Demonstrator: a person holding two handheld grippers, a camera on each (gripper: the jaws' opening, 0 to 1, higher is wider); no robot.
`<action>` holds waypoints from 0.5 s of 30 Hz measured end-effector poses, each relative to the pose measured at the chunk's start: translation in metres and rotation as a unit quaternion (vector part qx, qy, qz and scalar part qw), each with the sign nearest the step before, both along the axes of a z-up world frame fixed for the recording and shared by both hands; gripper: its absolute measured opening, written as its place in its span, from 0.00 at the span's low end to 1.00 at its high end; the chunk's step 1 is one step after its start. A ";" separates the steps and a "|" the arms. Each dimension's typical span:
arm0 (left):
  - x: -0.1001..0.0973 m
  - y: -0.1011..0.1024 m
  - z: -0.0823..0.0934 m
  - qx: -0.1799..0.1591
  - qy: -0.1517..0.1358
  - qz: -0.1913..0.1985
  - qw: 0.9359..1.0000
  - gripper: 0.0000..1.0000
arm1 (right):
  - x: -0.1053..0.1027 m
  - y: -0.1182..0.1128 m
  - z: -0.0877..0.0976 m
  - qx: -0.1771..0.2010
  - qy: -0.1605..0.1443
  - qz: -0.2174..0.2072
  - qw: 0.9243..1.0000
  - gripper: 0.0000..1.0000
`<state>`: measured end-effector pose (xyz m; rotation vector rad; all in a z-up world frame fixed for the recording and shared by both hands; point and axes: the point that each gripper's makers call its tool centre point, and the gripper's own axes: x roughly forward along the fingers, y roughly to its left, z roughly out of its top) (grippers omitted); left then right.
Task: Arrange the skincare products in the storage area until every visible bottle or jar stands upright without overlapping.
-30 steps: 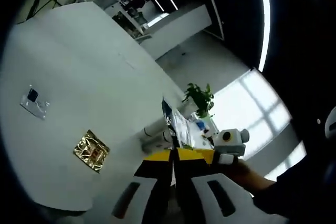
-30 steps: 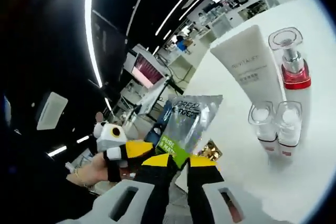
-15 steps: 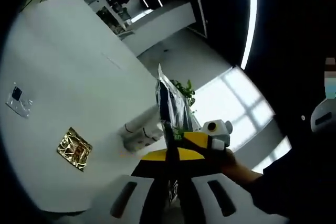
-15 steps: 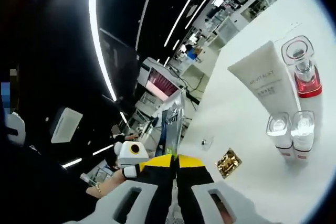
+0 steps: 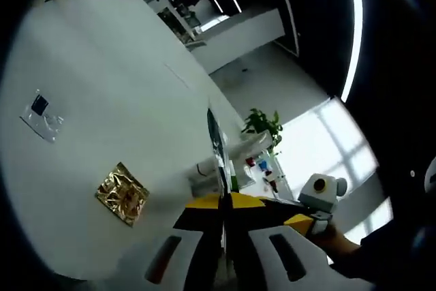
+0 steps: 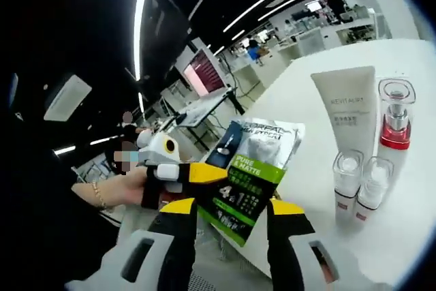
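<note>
The left gripper (image 5: 225, 217) is pinching the flat silver-and-green sachet (image 6: 253, 172) edge-on, lifted above the white table (image 5: 102, 100). The right gripper (image 6: 231, 219) is standing wide apart around it. At two o'clock, the white tube (image 6: 347, 110) and red-collared pump bottle (image 6: 394, 124) are standing upright.

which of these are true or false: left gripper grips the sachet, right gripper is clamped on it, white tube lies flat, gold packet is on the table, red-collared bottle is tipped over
1. The left gripper grips the sachet. True.
2. The right gripper is clamped on the sachet. False: its jaws stand apart, either side of it.
3. The white tube lies flat. False: it stands upright.
4. The gold packet lies on the table. True.
5. The red-collared bottle is tipped over. False: it stands upright.
</note>
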<state>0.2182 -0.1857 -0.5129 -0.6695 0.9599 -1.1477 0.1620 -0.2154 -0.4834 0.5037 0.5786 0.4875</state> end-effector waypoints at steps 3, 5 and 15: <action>0.004 -0.005 -0.016 0.022 0.004 0.000 1.000 0.00 | -0.010 -0.004 -0.004 -0.017 0.004 0.003 1.000 0.49; 0.007 -0.010 -0.023 0.027 0.013 0.006 1.000 0.00 | -0.016 -0.009 -0.007 -0.031 0.006 0.004 0.999 0.52; 0.013 -0.037 -0.046 0.065 0.017 0.015 0.998 0.00 | -0.036 -0.041 -0.014 -0.095 0.015 -0.016 0.995 0.71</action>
